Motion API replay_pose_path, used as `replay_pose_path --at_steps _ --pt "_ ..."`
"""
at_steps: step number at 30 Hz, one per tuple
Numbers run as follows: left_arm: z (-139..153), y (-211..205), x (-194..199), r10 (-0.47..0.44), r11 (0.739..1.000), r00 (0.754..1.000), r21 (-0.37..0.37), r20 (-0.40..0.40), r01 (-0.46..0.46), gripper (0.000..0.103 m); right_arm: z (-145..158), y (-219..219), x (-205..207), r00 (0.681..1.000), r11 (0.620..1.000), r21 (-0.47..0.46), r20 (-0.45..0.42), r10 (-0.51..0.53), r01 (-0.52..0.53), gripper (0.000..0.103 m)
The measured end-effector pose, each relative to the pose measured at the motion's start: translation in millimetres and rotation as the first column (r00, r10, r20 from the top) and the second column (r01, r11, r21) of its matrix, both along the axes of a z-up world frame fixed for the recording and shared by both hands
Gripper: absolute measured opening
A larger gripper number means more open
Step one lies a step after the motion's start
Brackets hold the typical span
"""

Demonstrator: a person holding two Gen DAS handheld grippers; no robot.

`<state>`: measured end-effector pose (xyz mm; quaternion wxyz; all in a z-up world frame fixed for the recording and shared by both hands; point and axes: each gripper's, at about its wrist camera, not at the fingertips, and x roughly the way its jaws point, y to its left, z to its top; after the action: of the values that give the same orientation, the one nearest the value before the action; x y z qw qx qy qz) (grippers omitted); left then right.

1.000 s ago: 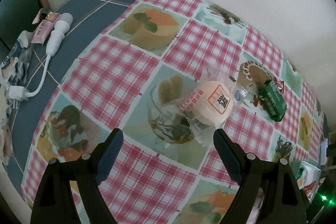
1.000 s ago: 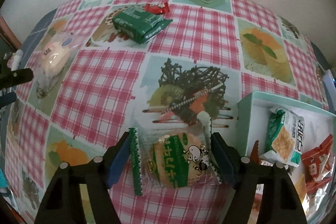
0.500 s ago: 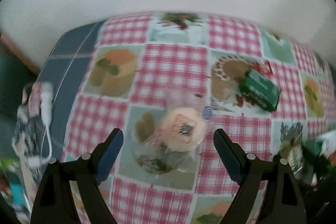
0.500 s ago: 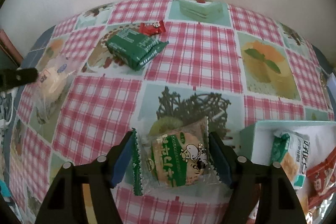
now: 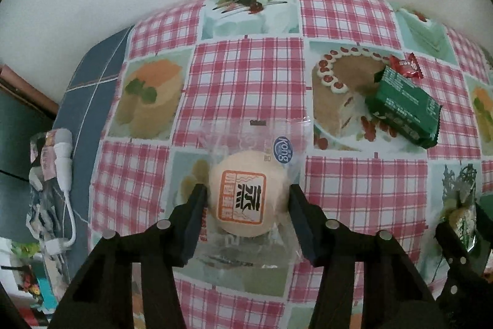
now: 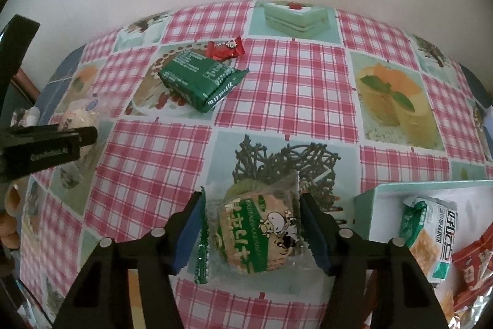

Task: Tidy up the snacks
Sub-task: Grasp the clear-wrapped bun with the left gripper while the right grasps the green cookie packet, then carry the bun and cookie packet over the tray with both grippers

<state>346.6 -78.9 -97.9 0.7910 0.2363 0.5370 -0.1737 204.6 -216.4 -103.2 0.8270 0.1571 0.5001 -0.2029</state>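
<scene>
My left gripper (image 5: 245, 198) has closed its jaws against both sides of a round pale bun in a clear wrapper (image 5: 246, 193) on the checked tablecloth. My right gripper (image 6: 251, 216) is shut on a green-and-clear cookie packet (image 6: 257, 232) and holds it just above the cloth, left of a white box (image 6: 369, 205). A dark green snack pack (image 6: 198, 79) and a small red candy (image 6: 225, 48) lie at the far left of the right wrist view; they also show in the left wrist view, the pack (image 5: 403, 107) and the candy (image 5: 405, 67).
The white box holds a cracker packet (image 6: 431, 239) and red packets (image 6: 471, 264). A white cable and plug (image 5: 63, 156) and clutter lie on the blue surface at the table's left edge. A wall runs behind the table.
My left gripper swung right, moved forward over the bun and closed on it. My right gripper lifted the cookie packet slightly and drew back a little.
</scene>
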Motion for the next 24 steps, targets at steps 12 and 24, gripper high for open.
replay_pose_path --at_steps 12,24 --pt "21.0 13.5 -24.5 0.188 0.979 0.982 -0.072 -0.036 -0.190 0.053 16.7 6.4 -7.9 0.999 0.999 0.006 0.007 0.035 -0.035 0.055" --pt "93.8 12.7 -99.8 0.217 0.949 0.976 -0.235 -0.003 -0.212 0.053 88.4 -9.1 -57.5 0.992 0.999 0.017 0.119 -0.033 0.032 0.055"
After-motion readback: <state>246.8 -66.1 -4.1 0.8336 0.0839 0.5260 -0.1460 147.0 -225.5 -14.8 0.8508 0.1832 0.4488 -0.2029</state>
